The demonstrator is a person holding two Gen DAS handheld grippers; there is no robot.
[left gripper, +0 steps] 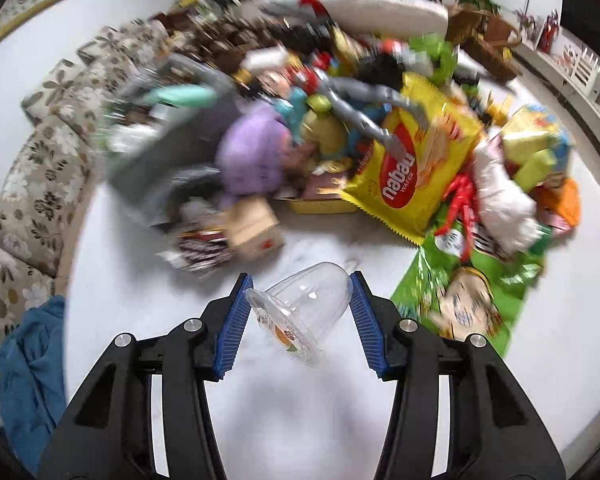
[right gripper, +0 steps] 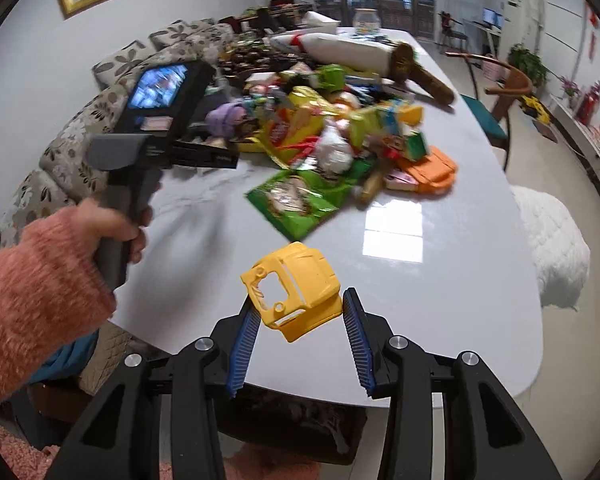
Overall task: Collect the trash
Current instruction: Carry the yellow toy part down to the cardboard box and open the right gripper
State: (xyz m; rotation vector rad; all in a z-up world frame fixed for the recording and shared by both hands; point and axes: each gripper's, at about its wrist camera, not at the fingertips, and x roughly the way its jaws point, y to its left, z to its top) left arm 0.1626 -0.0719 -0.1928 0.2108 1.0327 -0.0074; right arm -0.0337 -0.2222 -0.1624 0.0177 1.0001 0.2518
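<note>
Blue ribbed pads of the left gripper (left gripper: pixel 300 322) flank a clear domed plastic cup lid (left gripper: pixel 300 310) that lies tilted on the white glossy table (left gripper: pixel 300 408); the far pad touches the dome, while the near pad sits just beside the rim, so whether the jaws already pinch it cannot be told. In the right wrist view the right gripper (right gripper: pixel 302 326) carries a yellow moulded plastic toy-truck cab (right gripper: pixel 296 290), its jaws closed on the lower edge, the piece raised above the table. A hand (right gripper: pixel 116 228) in a pink fuzzy sleeve holds the handle of the left device. Beyond both lies the heap of litter: a yellow wafer packet (left gripper: pixel 414 160), a green foil snack bag (right gripper: pixel 300 200), an orange plastic piece (right gripper: pixel 430 168) and mixed wrappers. The step in hand appears to be a paired pick-up, one item per gripper. The next move probably calls for seating the left jaws evenly on the slippery dome, then carrying both items to a bin, which is not in view.
</note>
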